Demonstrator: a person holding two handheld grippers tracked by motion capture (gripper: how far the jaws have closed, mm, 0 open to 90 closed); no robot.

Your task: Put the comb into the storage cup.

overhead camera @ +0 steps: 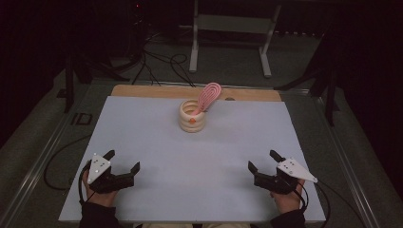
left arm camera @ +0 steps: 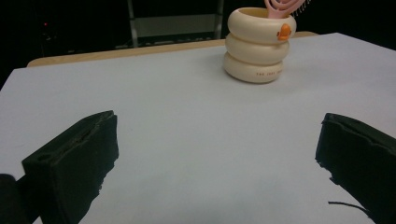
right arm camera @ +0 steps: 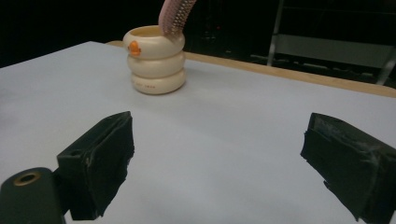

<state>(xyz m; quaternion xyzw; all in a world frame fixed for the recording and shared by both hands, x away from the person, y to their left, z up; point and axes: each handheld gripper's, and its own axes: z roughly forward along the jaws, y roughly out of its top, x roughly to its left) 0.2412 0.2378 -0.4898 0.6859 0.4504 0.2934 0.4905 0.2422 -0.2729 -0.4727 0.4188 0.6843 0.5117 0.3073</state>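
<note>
Cream holder [overhead camera: 192, 117], orange spot; pink brush [overhead camera: 208, 95]; pale blue-white mat [overhead camera: 190, 161]; tan wood table edge [overhead camera: 142, 91]; black grippers.

The cream three-ringed holder [left arm camera: 258, 44] looks like smooth, faintly glossy plastic or glazed ceramic. The pink looped hairbrush [overhead camera: 207, 96] in it looks plastic. The pale matt sheet [overhead camera: 190, 156] lies smooth over a light wooden tabletop [overhead camera: 142, 90]. Black gripper pads [right arm camera: 100, 158] look rough, matt.

A cream three-ringed holder [overhead camera: 192, 116] is standing upright at the far middle of my table, and a pink brush [overhead camera: 207, 96] is leaning out of it.
</note>
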